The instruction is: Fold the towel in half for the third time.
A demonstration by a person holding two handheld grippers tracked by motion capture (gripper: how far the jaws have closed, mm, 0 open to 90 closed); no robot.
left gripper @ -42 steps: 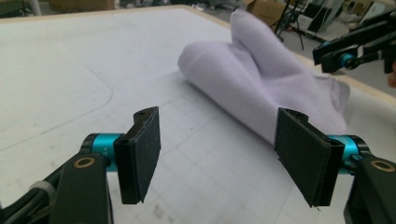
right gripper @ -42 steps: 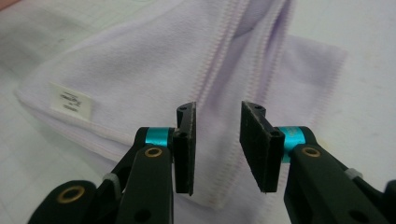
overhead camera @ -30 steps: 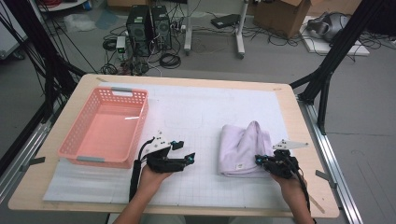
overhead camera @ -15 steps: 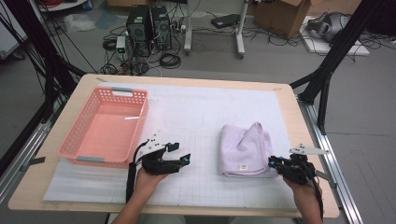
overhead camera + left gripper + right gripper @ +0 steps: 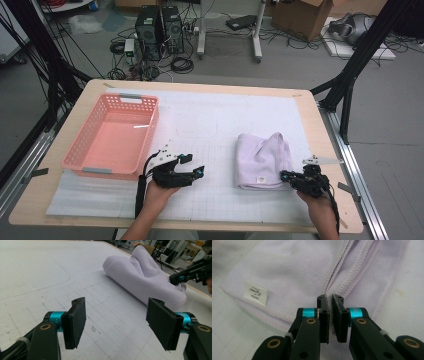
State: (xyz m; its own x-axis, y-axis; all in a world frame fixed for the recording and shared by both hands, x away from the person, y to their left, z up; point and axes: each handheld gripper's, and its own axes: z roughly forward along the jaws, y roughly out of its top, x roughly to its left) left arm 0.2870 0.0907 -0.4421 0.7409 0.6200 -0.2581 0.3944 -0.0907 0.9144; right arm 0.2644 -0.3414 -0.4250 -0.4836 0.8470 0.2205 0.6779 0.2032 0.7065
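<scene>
— Step in hand?
— Gripping the towel [image 5: 262, 160], well right of the basket [image 5: 112, 137]. Shut right gripper [image 5: 283, 175] at its hem; cannot tell whether cloth is pinched. Wide-open, empty left gripper [image 5: 195, 165] between basket and towel.
— Next?
— Likely needs a firm pinch, then a lift.

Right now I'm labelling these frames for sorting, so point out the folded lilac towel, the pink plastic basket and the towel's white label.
folded lilac towel [image 5: 262, 157]: high view, middle of its top layer.
pink plastic basket [image 5: 152, 131]: high view, its right wall.
white label [image 5: 255, 293]: right gripper view, centre of the tag.
</scene>
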